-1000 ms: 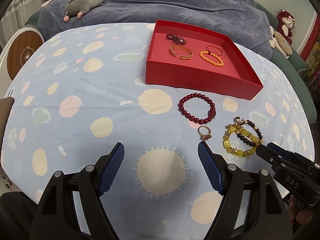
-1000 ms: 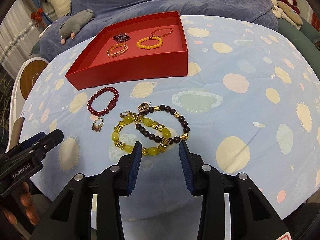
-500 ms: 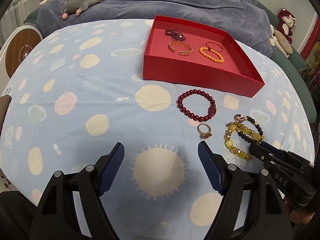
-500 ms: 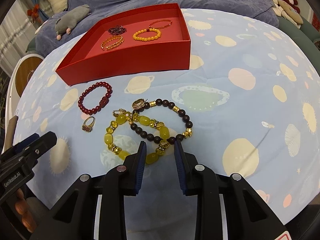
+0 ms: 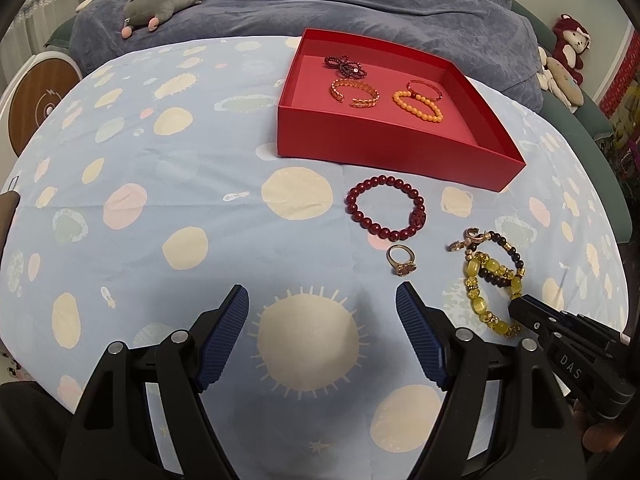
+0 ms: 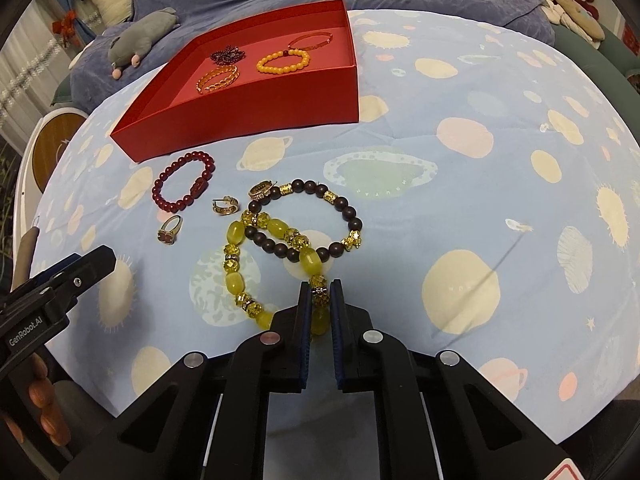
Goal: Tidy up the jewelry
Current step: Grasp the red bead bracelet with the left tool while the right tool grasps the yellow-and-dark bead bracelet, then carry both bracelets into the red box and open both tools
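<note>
My right gripper (image 6: 321, 292) is shut on the near beads of a yellow bracelet (image 6: 236, 258), which lies on the tablecloth and overlaps a dark brown bracelet (image 6: 340, 208). The yellow bracelet also shows in the left wrist view (image 5: 482, 292) with the right gripper (image 5: 520, 308) on it. A dark red bracelet (image 6: 182, 186), a ring (image 6: 170, 230) and two gold earrings (image 6: 226, 205) lie nearby. The red box (image 6: 248, 116) behind holds several pieces. My left gripper (image 5: 322, 332) is open and empty over the cloth, left of the ring (image 5: 402, 261).
The round table carries a blue planet-print cloth (image 5: 160, 200). A grey plush toy (image 5: 160, 2) lies on the blue-covered sofa behind. More plush toys (image 5: 568, 48) sit at the far right. A white and wood round object (image 5: 36, 108) stands to the left.
My right gripper has moved forward and its fingers have closed onto the near beads of the yellow bracelet. The left gripper has stayed open and has barely moved.
</note>
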`<state>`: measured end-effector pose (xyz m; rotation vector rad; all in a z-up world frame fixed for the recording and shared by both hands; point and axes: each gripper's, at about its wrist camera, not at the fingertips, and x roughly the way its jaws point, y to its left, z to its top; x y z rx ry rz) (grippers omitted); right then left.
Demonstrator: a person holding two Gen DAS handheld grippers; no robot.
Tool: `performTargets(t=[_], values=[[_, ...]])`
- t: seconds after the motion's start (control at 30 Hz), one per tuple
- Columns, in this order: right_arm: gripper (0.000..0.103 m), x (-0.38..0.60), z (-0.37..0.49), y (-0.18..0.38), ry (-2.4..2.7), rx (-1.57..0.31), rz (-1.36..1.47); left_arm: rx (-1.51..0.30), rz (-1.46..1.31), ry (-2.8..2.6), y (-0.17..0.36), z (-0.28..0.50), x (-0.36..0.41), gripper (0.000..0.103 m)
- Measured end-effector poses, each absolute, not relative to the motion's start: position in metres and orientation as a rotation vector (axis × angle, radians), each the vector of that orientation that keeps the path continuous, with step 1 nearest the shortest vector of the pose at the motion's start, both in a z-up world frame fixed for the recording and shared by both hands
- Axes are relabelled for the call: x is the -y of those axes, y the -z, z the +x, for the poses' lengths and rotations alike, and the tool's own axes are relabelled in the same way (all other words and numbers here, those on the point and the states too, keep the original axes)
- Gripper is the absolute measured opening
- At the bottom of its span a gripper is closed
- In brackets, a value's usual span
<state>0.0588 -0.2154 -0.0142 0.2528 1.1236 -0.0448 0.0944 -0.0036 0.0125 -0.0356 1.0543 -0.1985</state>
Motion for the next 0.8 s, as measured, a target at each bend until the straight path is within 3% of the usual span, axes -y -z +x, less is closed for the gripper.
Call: performTargets(t=[0.3, 0.4, 0.7, 0.77, 0.8], values=[[0.008, 0.22, 0.067, 0.015, 0.037, -1.119, 0.302, -1.048, -0.053, 0.197, -0.01, 0.13, 0.018, 0.072], [0.008, 0.219, 0.072, 0.015, 0.028, -1.125, 0.308, -1.051, -0.049, 0.206, -0.006, 0.147, 0.026, 0.067], [0.009, 0.221, 0.085, 0.017, 0.014, -1.132, 0.334, -1.063, 0.026, 0.212, 0.013, 0.166, 0.042, 0.04], [0.009, 0.22, 0.086, 0.016, 0.011, -1.132, 0.332, -1.053, 0.035, 0.21, 0.013, 0.164, 0.04, 0.02], [0.009, 0.219, 0.086, 0.016, 0.01, -1.132, 0.331, -1.054, 0.023, 0.217, 0.013, 0.163, 0.037, 0.017]])
